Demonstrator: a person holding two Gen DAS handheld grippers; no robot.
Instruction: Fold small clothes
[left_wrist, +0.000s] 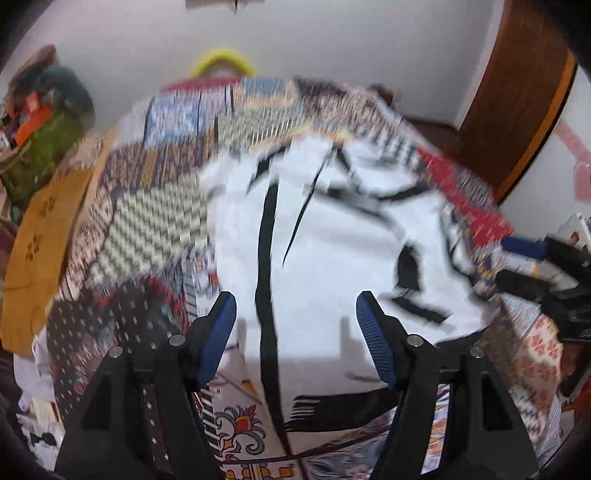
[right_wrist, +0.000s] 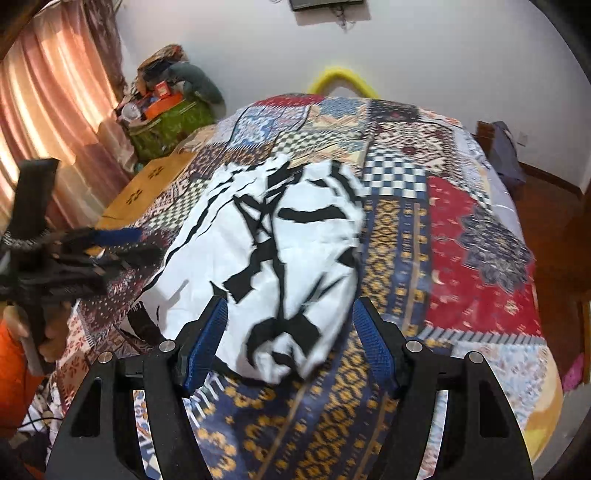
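The white garment with black markings (right_wrist: 280, 251) lay bunched on the patchwork bedspread (right_wrist: 476, 266), near the middle of the bed and toward its left half in the right wrist view, its near end rolled under into a rounded lump and its far end spread wider and creased. It looked partly folded rather than flat, which would suit a fold just laid over and let go, though the frames could not confirm that. Just this side of the cloth, the right gripper (right_wrist: 290, 339) hung above the near lump with its jaws apart and nothing between the blue pads (right_wrist: 207, 339); the cloth showed through the gap but was not pinched. The left gripper (left_wrist: 295, 332) pointed down over the garment's left side, its jaws likewise apart and empty, a black stripe of the fabric running beneath the gap. In the right wrist view that gripper appeared at the far left, blurred, in a hand (right_wrist: 48, 336) beside an orange sleeve (right_wrist: 14, 373). Both tools stood clear, probably so the cloth could settle before the next crease. Beyond the bed stood a yellow curved headboard rail (right_wrist: 343, 79), a cluttered green-draped stand (right_wrist: 166, 122) and pink curtains (right_wrist: 48, 114) at left.
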